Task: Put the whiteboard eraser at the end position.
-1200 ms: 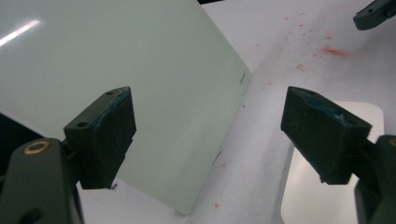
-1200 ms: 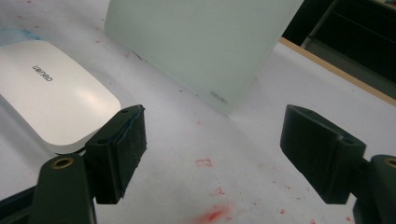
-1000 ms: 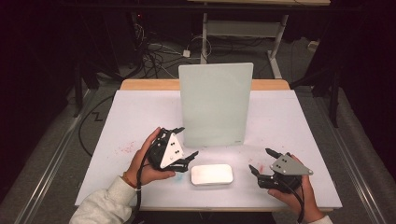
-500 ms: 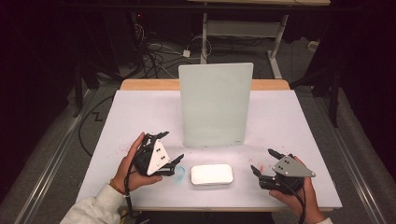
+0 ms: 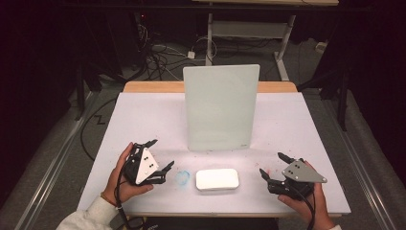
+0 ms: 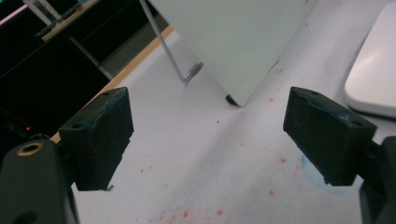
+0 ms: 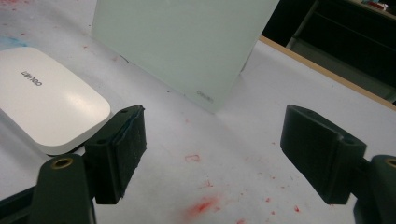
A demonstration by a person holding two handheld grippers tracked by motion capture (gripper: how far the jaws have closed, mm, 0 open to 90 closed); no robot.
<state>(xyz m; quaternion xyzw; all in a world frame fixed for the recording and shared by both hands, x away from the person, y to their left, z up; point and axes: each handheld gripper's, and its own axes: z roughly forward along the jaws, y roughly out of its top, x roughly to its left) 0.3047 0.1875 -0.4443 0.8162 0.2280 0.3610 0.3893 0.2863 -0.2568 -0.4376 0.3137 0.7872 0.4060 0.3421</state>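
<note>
White worktop (image 5: pixel 143 120) speckled with red marks, wooden far edge, dark room with cables (image 5: pixel 163 55) on the floor behind. Upright pale board (image 5: pixel 220 108) mid-worktop, white box (image 5: pixel 217 179) near the front. Left tool (image 5: pixel 162 155) and right tool (image 5: pixel 270 165) both spread wide, grasping nothing.

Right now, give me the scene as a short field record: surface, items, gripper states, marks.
surface: white table, wooden strip along its far edge
board: pale glass board, standing upright at mid table on a wire prop
case: flat white case, lying at the near edge between the two grippers
left gripper: open, empty, left of the case, apart from it
right gripper: open, empty, right of the case, apart from it
marks: blue smudge just left of the case; red specks on the table
</note>
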